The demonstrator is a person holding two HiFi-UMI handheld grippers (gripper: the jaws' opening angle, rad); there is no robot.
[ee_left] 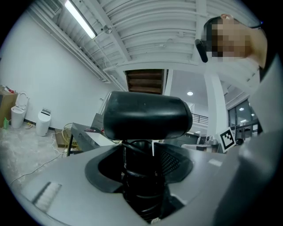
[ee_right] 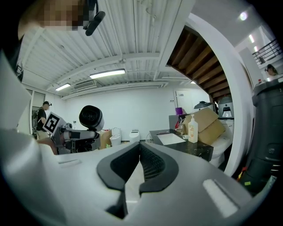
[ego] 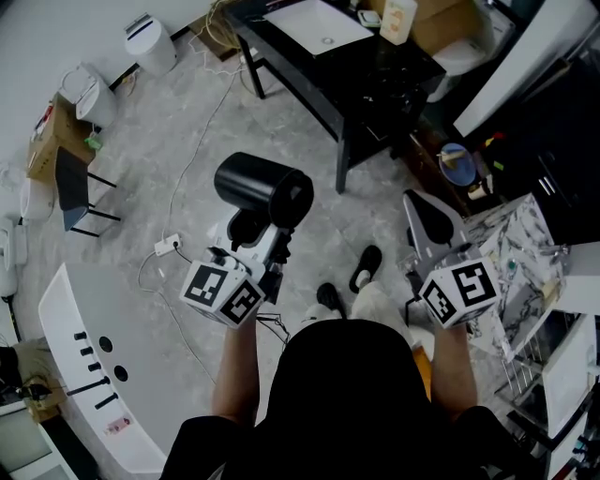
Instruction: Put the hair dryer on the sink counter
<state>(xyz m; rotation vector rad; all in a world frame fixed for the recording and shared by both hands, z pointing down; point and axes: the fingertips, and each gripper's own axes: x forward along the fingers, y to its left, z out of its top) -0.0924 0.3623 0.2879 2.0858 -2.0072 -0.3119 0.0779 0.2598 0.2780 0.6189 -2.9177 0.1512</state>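
Left claw (ee_left: 142,176) is clamped low on the hair dryer (ego: 262,190), barrel up, so it can be carried to the sink counter (ego: 398,73); right claw (ee_right: 138,170) is shut and empty.

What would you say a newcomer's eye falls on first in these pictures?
The black hair dryer, held upright by its handle in the left gripper above the grey floor, stands out first. Beyond it, at the top of the head view, is the black counter with a white sink. The right gripper is shut and empty.
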